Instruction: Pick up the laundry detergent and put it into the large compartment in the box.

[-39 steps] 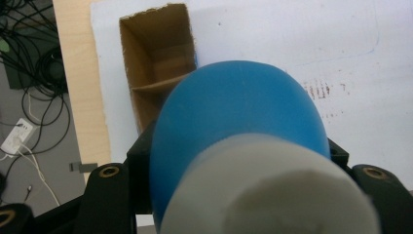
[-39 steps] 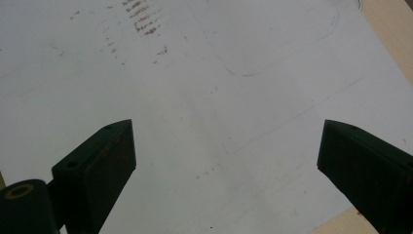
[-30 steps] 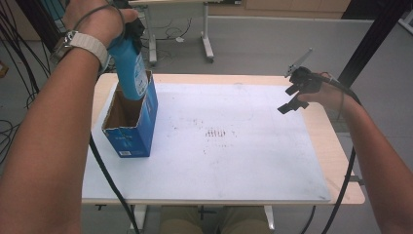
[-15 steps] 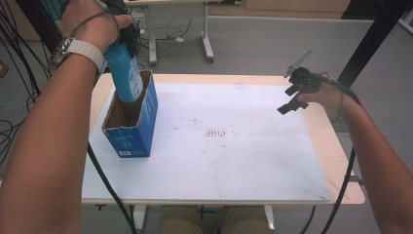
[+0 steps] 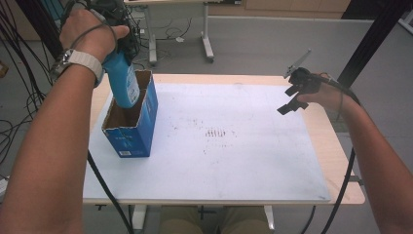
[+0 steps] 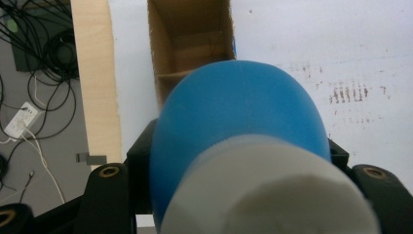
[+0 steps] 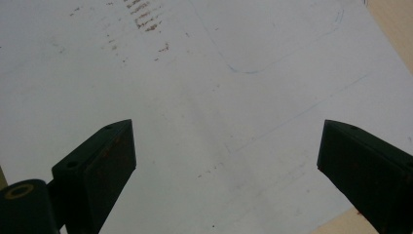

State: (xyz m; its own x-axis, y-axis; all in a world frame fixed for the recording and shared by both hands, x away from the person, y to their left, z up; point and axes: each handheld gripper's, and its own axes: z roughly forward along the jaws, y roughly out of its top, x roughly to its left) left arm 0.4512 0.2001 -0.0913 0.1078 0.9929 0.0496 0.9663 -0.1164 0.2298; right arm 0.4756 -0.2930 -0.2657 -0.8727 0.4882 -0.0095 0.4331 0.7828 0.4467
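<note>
Beyond bottle (image 6: 234, 122) — box (image 6: 190, 44) interior

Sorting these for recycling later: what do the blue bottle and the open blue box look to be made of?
The rounded blue bottle with a white cap looks like smooth, matte plastic: evenly coloured and seamless in the left gripper view. The open-topped blue box looks like printed cardboard: raw brown inside walls and a torn, ragged rim.

A pale wooden worktop (image 5: 341, 161) carries a large white sheet (image 5: 234, 165) marked with a patch of small brown smudges (image 5: 216, 132) near its middle. Beyond it on the grey floor (image 5: 263, 44) stand the white metal legs of another table (image 5: 207, 41), and tangled black cables (image 5: 19, 97) hang at the left.
</note>
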